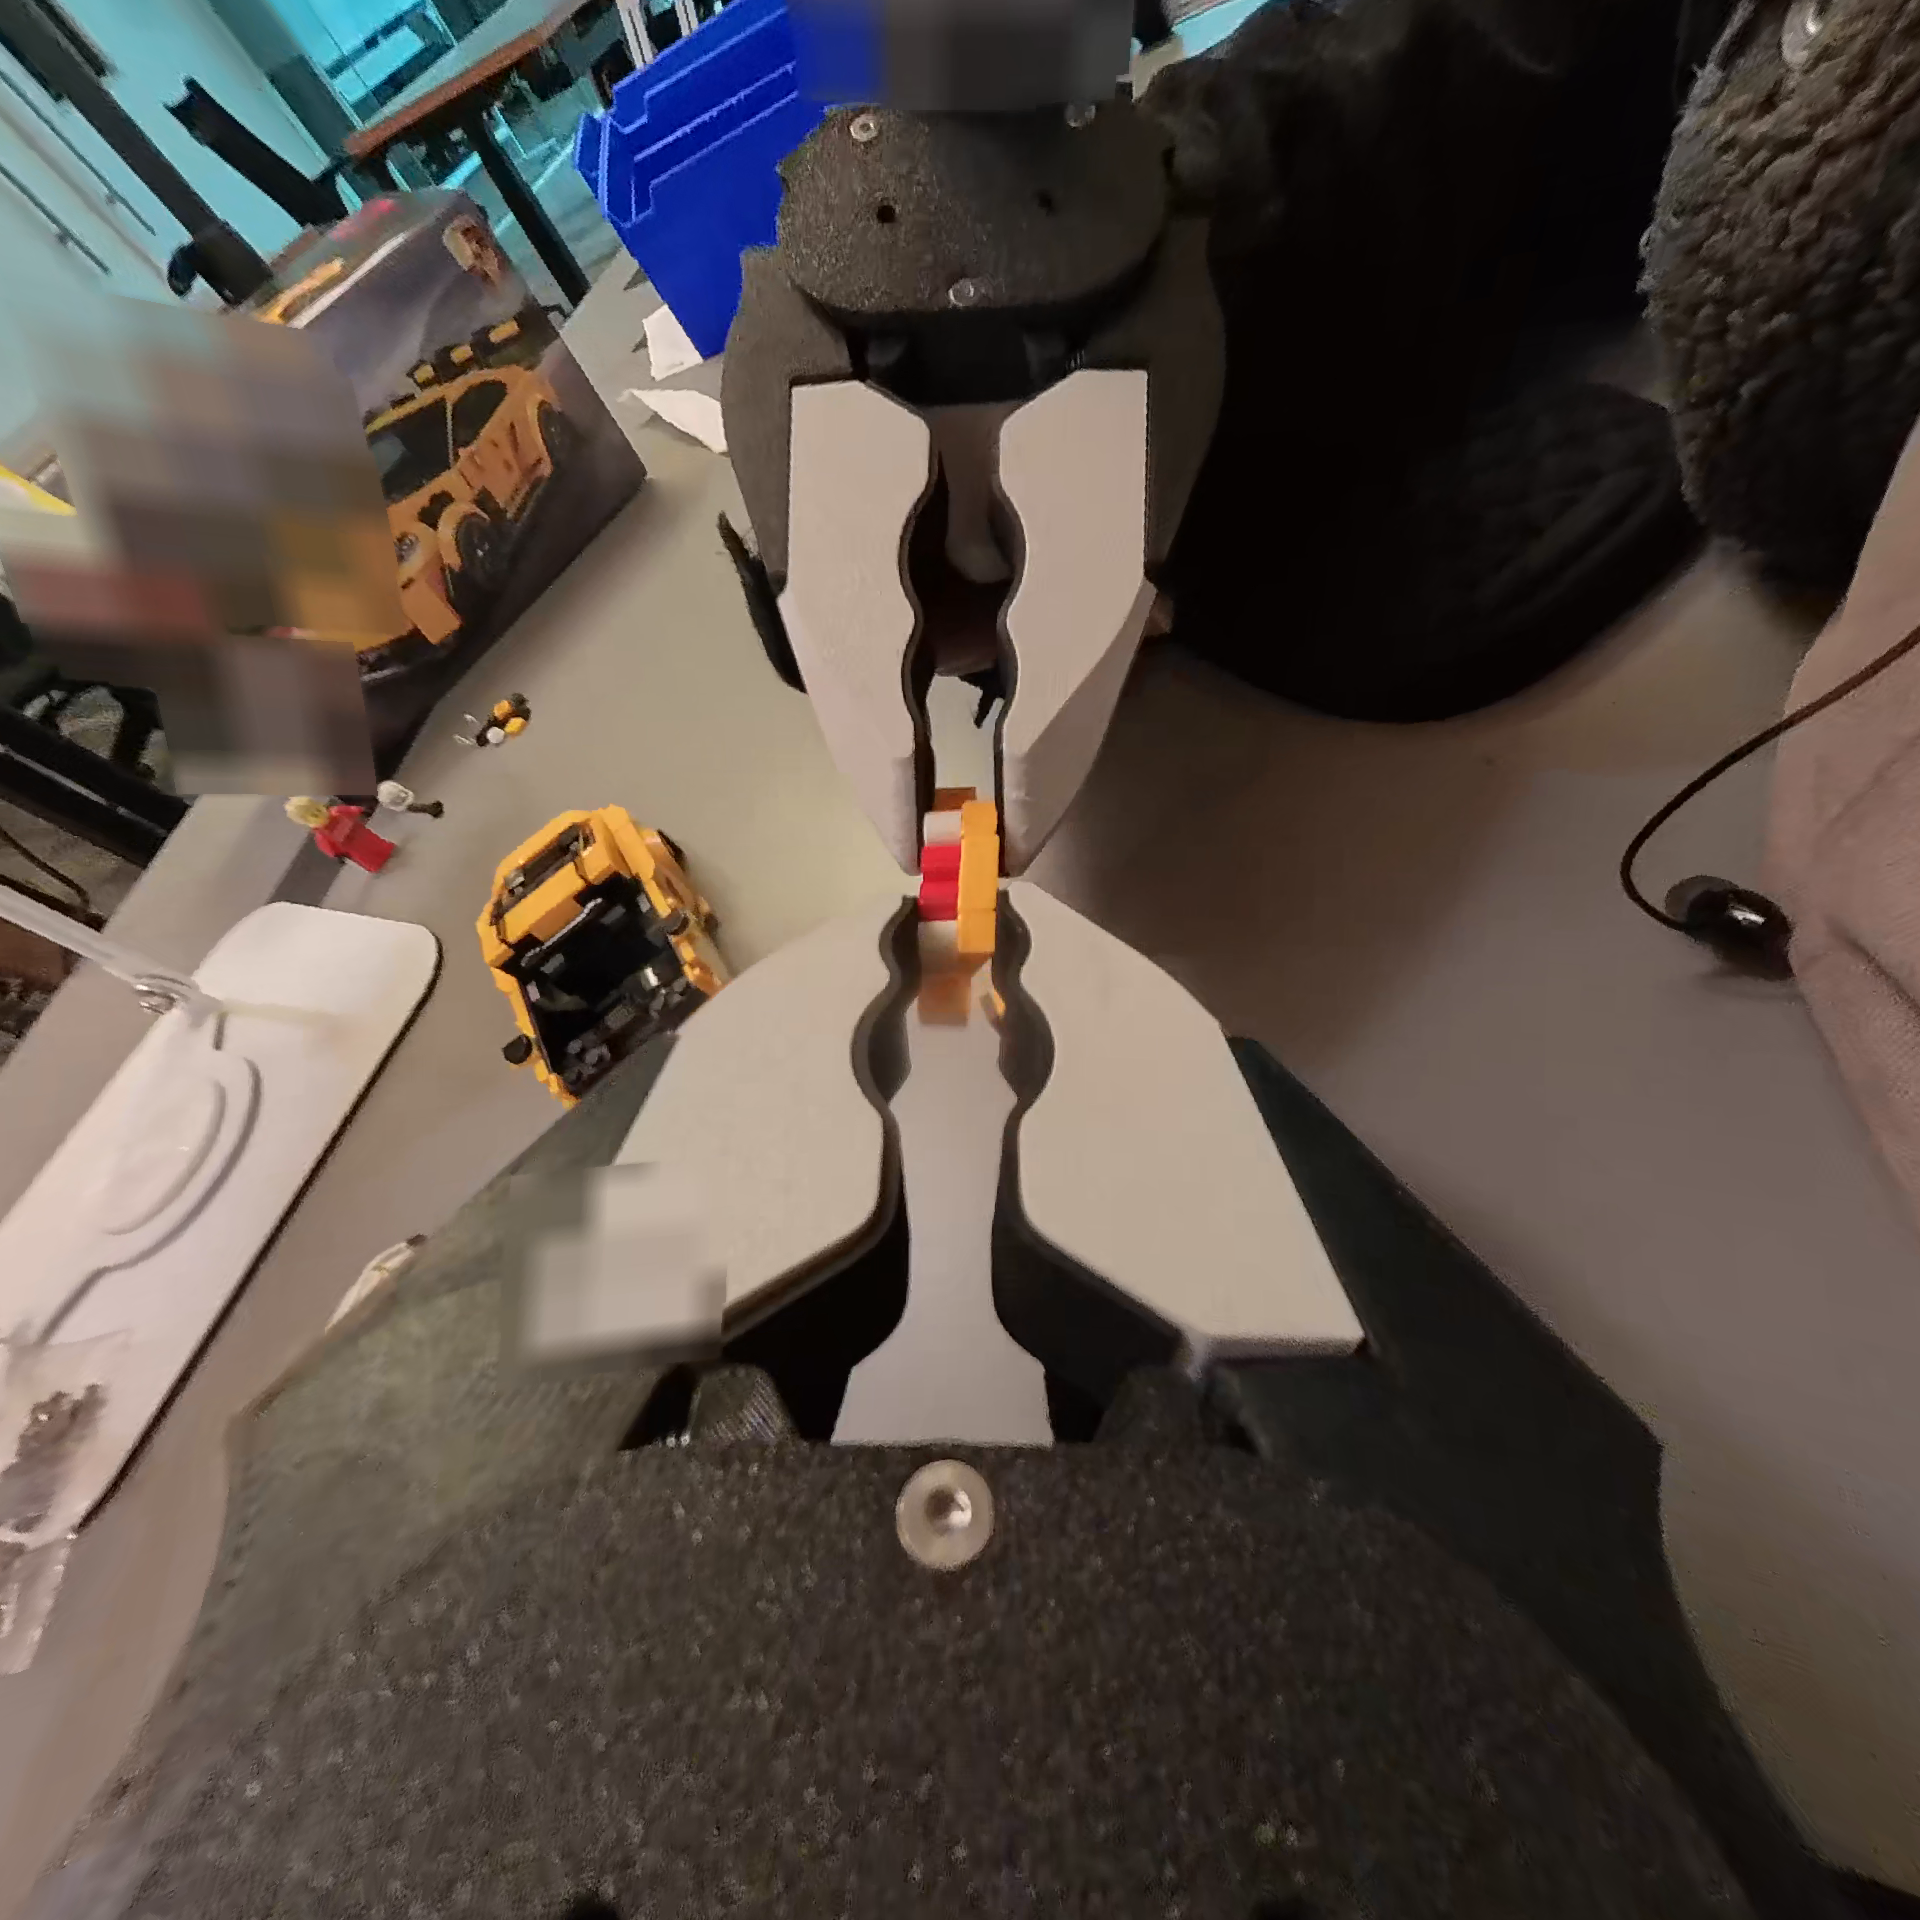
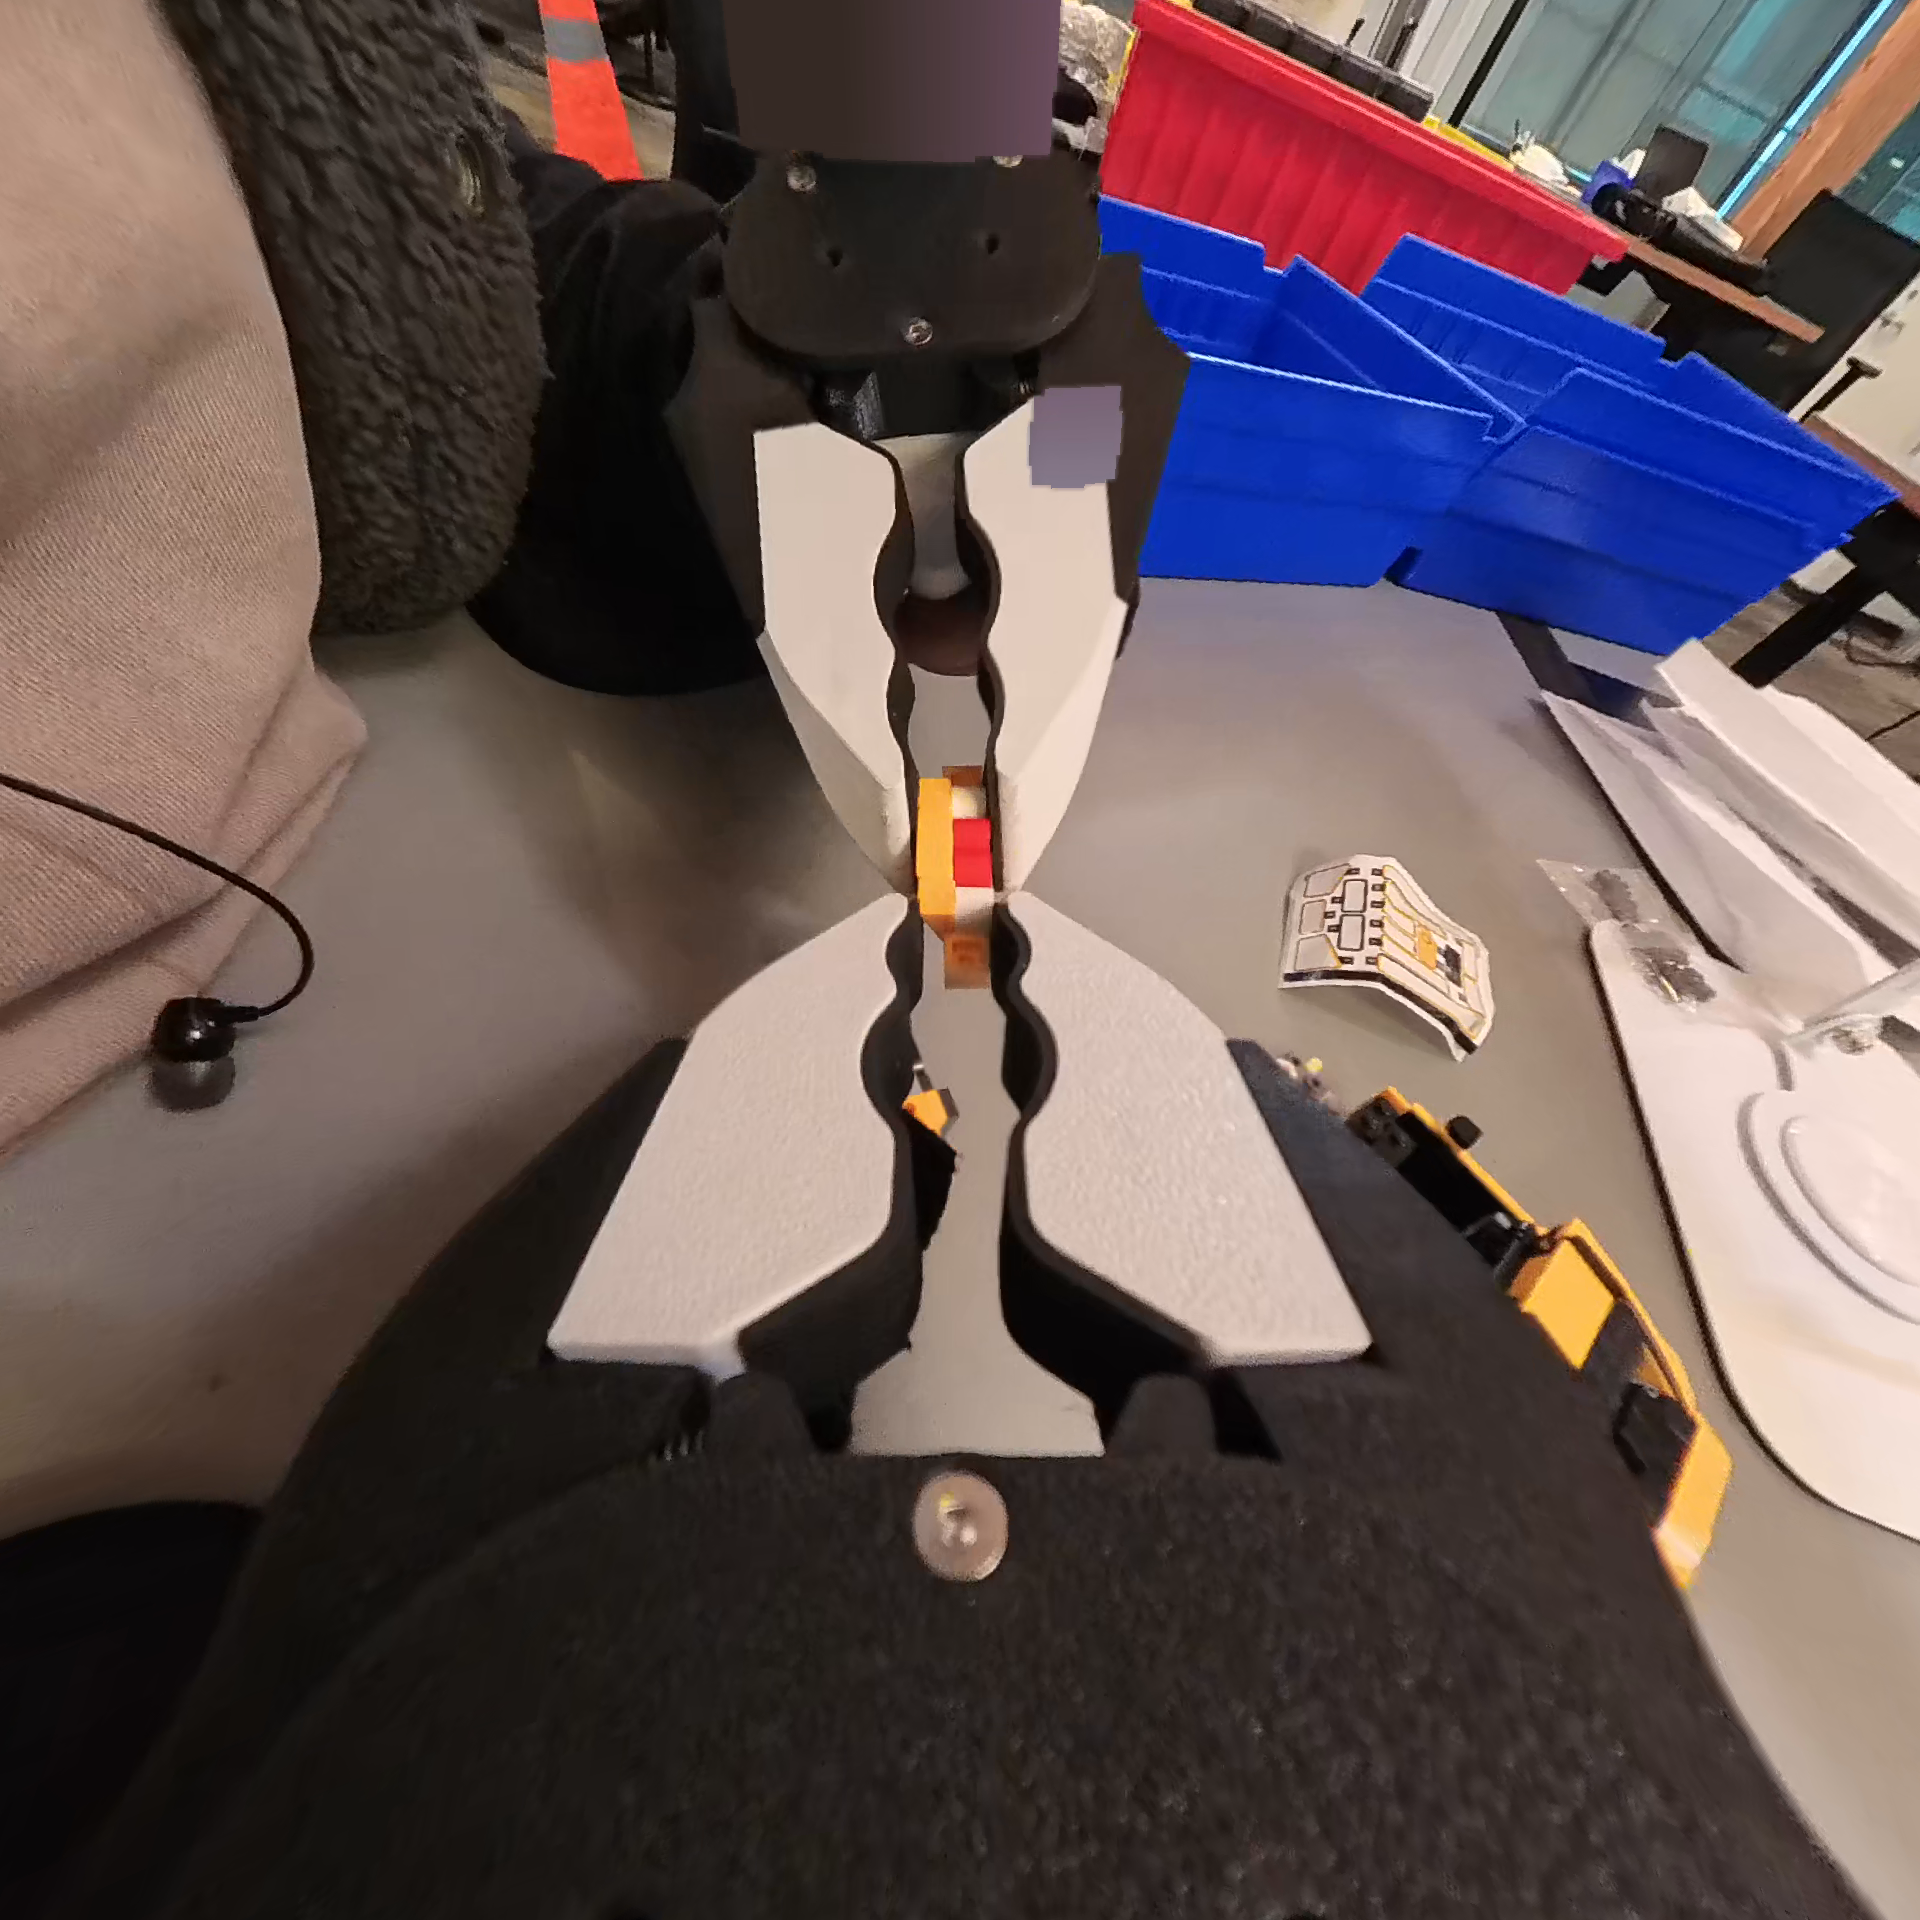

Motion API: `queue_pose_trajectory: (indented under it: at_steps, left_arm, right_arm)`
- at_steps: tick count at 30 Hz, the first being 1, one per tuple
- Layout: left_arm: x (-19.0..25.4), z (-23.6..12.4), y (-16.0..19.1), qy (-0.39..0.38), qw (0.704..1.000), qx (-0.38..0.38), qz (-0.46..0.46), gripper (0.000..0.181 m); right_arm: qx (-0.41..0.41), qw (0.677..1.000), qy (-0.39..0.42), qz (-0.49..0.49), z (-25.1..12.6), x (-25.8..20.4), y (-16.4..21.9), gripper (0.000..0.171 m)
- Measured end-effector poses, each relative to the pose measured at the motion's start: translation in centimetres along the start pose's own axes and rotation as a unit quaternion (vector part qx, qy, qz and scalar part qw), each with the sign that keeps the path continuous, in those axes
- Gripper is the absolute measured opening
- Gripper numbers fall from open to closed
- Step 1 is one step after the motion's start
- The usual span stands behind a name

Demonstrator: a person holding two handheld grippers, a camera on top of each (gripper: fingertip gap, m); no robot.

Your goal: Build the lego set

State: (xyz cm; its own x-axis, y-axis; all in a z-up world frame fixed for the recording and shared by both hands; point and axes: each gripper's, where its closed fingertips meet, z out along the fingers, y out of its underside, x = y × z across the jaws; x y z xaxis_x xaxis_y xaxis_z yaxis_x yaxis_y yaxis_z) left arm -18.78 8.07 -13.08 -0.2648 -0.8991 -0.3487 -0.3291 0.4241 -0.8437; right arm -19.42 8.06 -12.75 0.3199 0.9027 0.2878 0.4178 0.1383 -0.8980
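lego sub-assembly (image 1: 961, 883), a small stack of yellow, red and white bricks, sits pinched in mid-air above the grey table (image 1: 1351, 935), held from both ends at once. the left gripper (image 1: 956, 940) has its jaws nearly closed on the near end, and the right gripper (image 1: 961, 847) faces it tip to tip, its jaws likewise nearly closed on the far end. the right wrist view shows the same hold mirrored.

the risk, as i judge it, is in the squeeze: both grips bite only a narrow edge of the stack, so any twist or uneven push between the two tools could pop a brick loose or shear the stack apart, and a dropped piece could bounce away across the table.

going left to right in the left wrist view: a white board (image 1: 260, 1039) lies at the table's edge with a clear plastic bag (image 1: 42, 1455) on it, a red minifigure (image 1: 348, 831) lies flat, the set's box (image 1: 468, 468) stands behind, and the half-built yellow car (image 1: 597, 951) rests just left of the grippers, close enough to be knocked. to the right a black cable (image 1: 1714, 831) ends in a small earbud. in the right wrist view a sticker sheet (image 2: 1387, 951) and blue bins (image 2: 1455, 447) lie well apart from the work.
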Motion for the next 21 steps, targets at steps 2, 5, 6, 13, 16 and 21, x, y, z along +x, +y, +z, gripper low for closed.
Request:
queue_pose_trajectory:
  at_steps: [2,5,6,13,16,21]
  left_arm:
    - [-0.1,-0.1,-0.1,-0.008,1.000,0.006,0.016,0.014]
    - [-0.4,-0.2,-0.3,-0.036,0.997,0.007,0.061,0.014]
    - [-0.6,-0.3,-0.4,-0.048,0.996,0.006,0.077,0.013]
    - [-1.1,-0.4,-0.5,-0.117,0.972,-0.026,0.202,0.014]
    - [-1.1,-0.4,-0.9,-0.140,0.959,-0.028,0.246,0.013]
    - [-1.0,-0.4,-1.1,-0.159,0.944,-0.033,0.286,0.014]
  right_arm:
    - [0.003,1.000,0.002,0.001,-0.1,0.0,-0.2,0.013]
    - [-0.010,0.998,-0.029,0.054,-0.4,-0.1,0.1,0.033]
    - [-0.006,0.995,-0.051,0.091,-0.6,-0.3,0.2,0.039]
    - [0.021,0.953,-0.103,0.285,-0.7,0.5,-0.5,0.039]
    - [0.012,0.948,-0.099,0.303,-0.2,0.5,-0.4,0.029]
    - [0.026,0.952,-0.102,0.288,0.1,0.0,-1.1,0.017]
